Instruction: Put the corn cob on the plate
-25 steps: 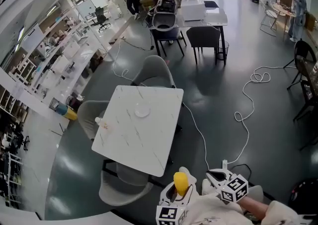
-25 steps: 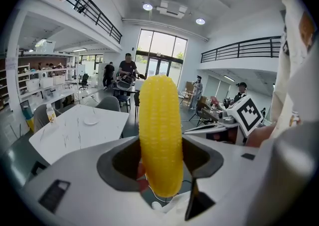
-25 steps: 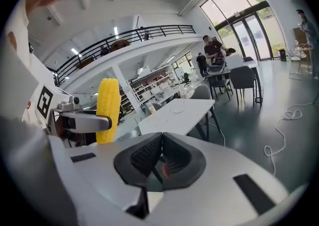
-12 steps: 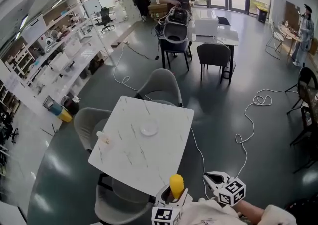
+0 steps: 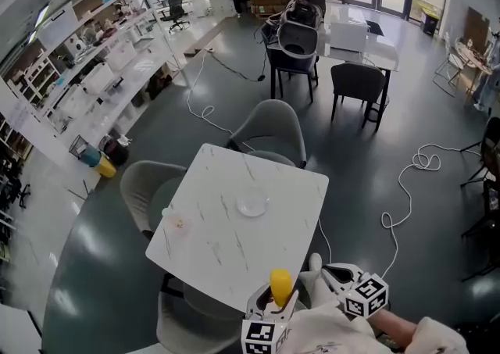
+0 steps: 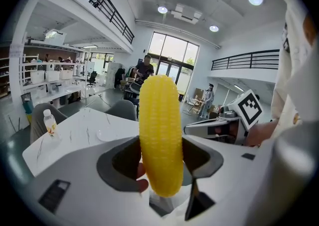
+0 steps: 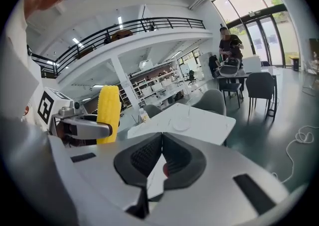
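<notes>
A yellow corn cob (image 5: 280, 286) stands upright in my left gripper (image 5: 275, 303), whose jaws are shut on its lower part; up close the corn cob (image 6: 160, 134) fills the middle of the left gripper view. The small clear plate (image 5: 252, 204) lies near the centre of the white marble table (image 5: 211, 243), well ahead of both grippers. My right gripper (image 5: 334, 274) hovers just right of the left one, off the table's near corner, its jaws shut with nothing between them. From the right gripper view the corn cob (image 7: 108, 113) and plate (image 7: 181, 126) both show.
A small bottle (image 5: 179, 222) stands at the table's left edge. Grey chairs (image 5: 270, 130) surround the table at the far side, left and near side. White cables (image 5: 415, 182) trail over the dark floor to the right. People work at a desk (image 5: 355, 35) far behind.
The view has shifted: the table and plate now sit further right and lower in the head view. Both grippers keep their places near the bottom edge, the corn still held.
</notes>
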`<state>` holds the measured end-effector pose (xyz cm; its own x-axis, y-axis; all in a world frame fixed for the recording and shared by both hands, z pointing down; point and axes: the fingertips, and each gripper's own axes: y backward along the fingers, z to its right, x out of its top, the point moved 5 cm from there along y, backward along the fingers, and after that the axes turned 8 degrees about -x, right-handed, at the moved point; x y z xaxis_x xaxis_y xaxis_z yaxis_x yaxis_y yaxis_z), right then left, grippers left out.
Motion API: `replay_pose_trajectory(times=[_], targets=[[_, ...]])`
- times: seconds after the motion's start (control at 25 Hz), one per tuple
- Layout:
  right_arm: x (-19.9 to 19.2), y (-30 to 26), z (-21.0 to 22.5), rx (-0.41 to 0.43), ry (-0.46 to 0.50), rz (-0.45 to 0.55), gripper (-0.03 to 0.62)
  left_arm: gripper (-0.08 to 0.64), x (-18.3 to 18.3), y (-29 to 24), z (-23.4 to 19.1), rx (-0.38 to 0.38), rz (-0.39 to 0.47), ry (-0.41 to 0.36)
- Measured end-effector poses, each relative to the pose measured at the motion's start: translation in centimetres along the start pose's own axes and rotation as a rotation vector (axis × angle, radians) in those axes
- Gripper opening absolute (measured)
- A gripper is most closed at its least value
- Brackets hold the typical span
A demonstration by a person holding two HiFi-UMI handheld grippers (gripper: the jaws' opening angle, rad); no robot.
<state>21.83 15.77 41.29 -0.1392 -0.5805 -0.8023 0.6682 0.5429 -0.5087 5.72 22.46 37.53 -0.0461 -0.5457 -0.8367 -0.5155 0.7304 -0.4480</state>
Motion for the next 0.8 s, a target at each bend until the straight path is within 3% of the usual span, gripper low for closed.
replay_pose_trajectory(times=[0.36, 0.64, 0.8], targets=[[5.0, -11.3, 2.9, 0.118, 0.031, -0.095, 0.006, 0.256, 3.1, -5.8, -7.8, 0.070, -0.007, 0.050], [8.8, -19.6, 5.6, 0.190, 0.055, -0.222, 0.006, 0.256, 6.0, -8.9, -14.9, 0.240, -0.037, 0.117], [9.5, -23.8, 6.1, 0.241, 0.074, -0.288, 0.006, 0.256, 5.8, -10.3, -18.7, 0.290, -0.066, 0.183]])
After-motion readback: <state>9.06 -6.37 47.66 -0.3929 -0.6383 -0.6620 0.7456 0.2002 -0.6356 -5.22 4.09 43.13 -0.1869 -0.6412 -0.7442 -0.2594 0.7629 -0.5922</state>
